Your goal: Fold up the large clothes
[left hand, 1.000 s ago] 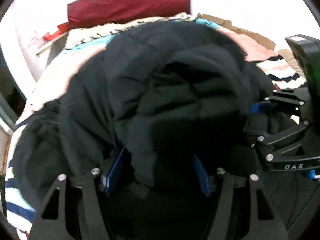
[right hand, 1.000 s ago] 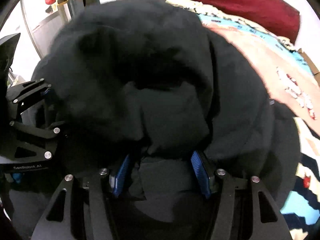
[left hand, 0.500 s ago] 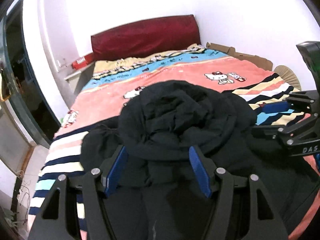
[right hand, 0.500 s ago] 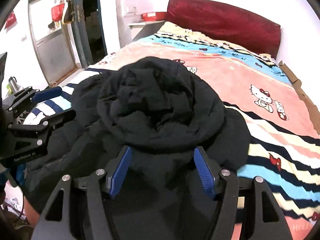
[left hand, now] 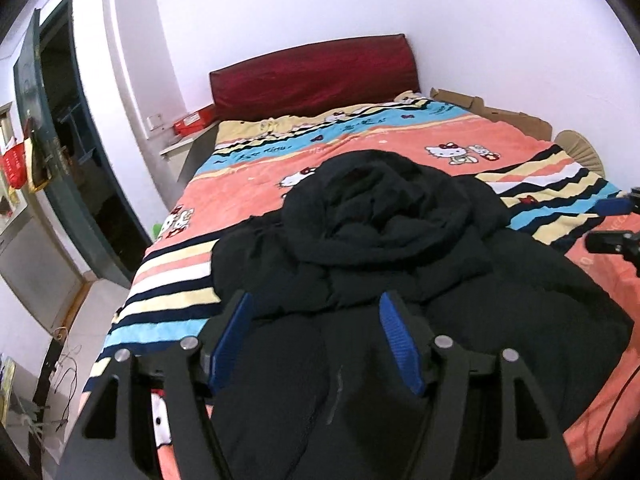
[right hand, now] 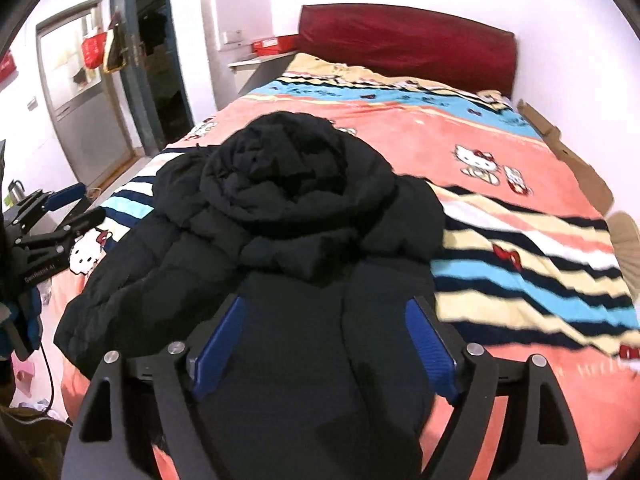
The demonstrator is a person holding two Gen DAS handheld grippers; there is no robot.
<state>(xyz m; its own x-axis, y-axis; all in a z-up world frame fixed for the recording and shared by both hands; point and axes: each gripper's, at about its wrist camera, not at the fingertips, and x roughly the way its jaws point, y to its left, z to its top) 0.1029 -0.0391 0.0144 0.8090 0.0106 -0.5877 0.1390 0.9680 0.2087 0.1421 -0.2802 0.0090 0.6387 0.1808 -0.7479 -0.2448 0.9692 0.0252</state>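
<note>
Both grippers have drawn back and up from the black puffer jacket (left hand: 384, 248), which a second ago filled both views and now lies clear on the bed. The left gripper (left hand: 316, 338) stands open, nothing pinched. The right gripper (right hand: 324, 344) has jaws opening, no fabric pressed between the pads. The jacket sits lower centre on the striped cartoon-cat blanket (right hand: 500, 216), its hood bunched in a mound on top. Bare blanket stretches toward the red headboard (left hand: 312, 72) in the upper frame; the bed's edge drops off at lower left.
</note>
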